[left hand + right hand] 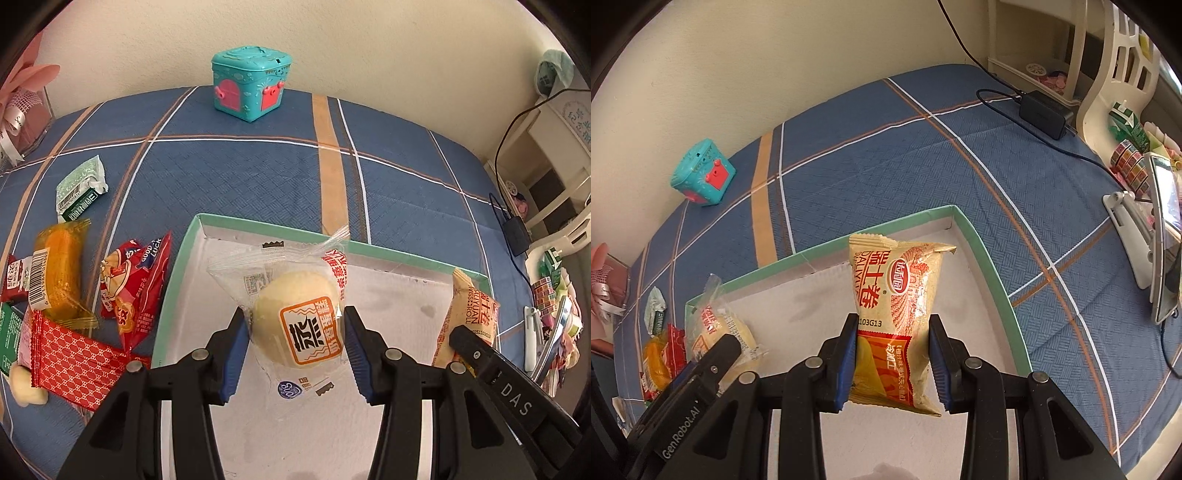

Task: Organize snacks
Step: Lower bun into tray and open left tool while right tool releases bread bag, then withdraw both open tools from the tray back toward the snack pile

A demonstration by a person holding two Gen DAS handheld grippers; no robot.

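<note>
Both claws are hovering over the shallow green-rimmed box (192, 266) lying on the blue plaid worktop (258, 166), each carrying one snack, which reads as two deliveries being made into the same tray at once. The left claw (295, 350) is pinching the clear-wrapped round bun (299, 321) across its middle, blue pads pressing on either flank, so the bun is sitting square between the fingers while the loose wrapper ends are fanning out ahead of and behind the pads; being round, the bun has no real long axis, but its wrapper is running away from the claw toward the box's far rim. The right claw (892, 360) is pressed together on the lower part of the yellow Swiss-roll packet (897, 302), gripping it at the waist so the crimped top end is pointing straight ahead of the fingers, the long axis lying along the claw's own line. The grip low on the packet is probably leaving the far end free to touch down first. To the outer side of the left claw, the remaining snacks (74, 295) are lying scattered on the cloth outside the box, apparently awaiting their turn. Far ahead of both claws a teal toy box (251, 86) is standing by the wall.
</note>
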